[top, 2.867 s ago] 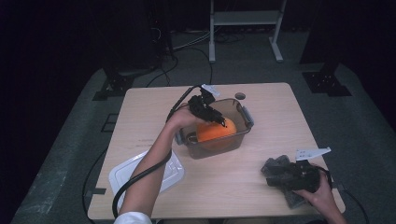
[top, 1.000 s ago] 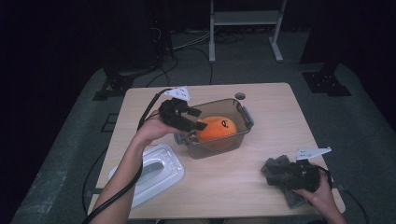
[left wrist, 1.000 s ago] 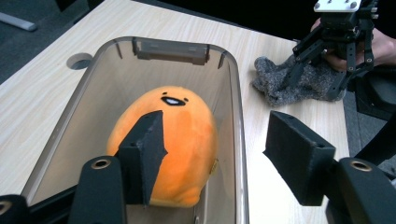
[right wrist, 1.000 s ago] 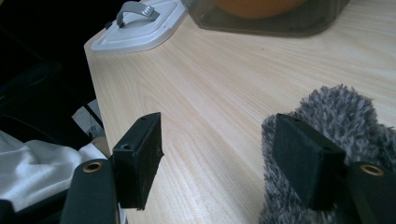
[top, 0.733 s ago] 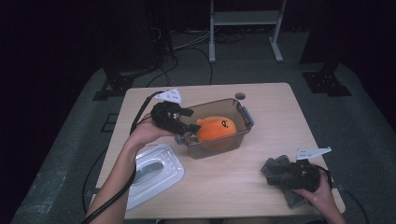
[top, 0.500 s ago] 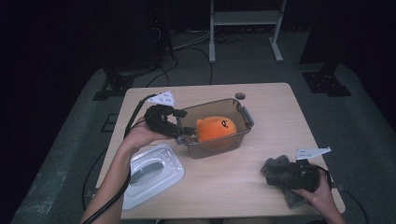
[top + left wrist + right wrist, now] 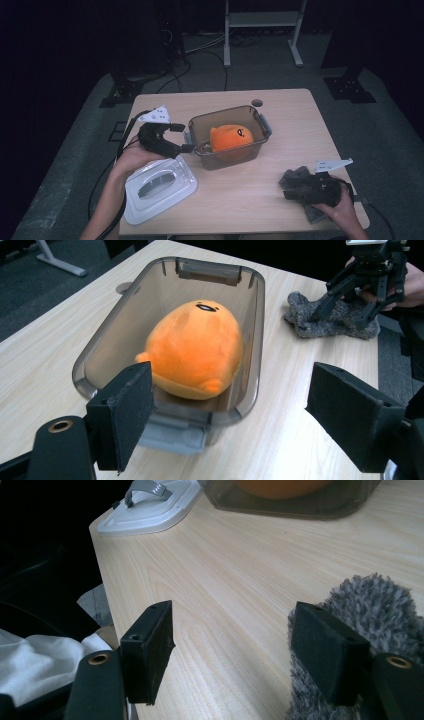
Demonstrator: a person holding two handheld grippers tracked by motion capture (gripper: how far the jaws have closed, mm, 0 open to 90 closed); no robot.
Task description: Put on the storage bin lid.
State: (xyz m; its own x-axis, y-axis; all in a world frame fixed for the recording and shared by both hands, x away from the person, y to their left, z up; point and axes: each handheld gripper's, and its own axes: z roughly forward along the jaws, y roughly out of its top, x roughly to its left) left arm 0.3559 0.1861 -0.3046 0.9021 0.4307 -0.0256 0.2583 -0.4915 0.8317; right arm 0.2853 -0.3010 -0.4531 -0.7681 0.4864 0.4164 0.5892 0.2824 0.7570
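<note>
A: Where is the left gripper (image 7: 176,137) sitting right now?

B: It is hovering just beside the near short end of the clear plastic container (image 7: 227,120), pointing along the table toward it. Its 2 jaws have just been opening and are standing wide apart, with nothing between the pads. In the left gripper view they are framing the container's grey latch end without touching it.

A: And the orange plush toy (image 7: 231,138)?

B: It is lying inside the container (image 7: 257,315), filling most of the floor, with its small black face mark facing up toward the far end.

A: Is the container covered?

B: No. The white lid (image 7: 159,186) is lying flat on the wooden table (image 7: 240,200), near the front left corner, just below the person's left hand, apart from the container.

A: What is the right gripper (image 7: 292,187) doing?

B: It is resting near the front right corner of the table. Its jaws are standing apart too, and the grey fuzzy cloth (image 7: 370,605) is lying under and beside 1 jaw. From the right gripper view I cannot tell whether that pad is touching the cloth; nothing is clamped.

A: Are the 2 grippers close together?

B: No, they are well apart, with the container between them.
</note>
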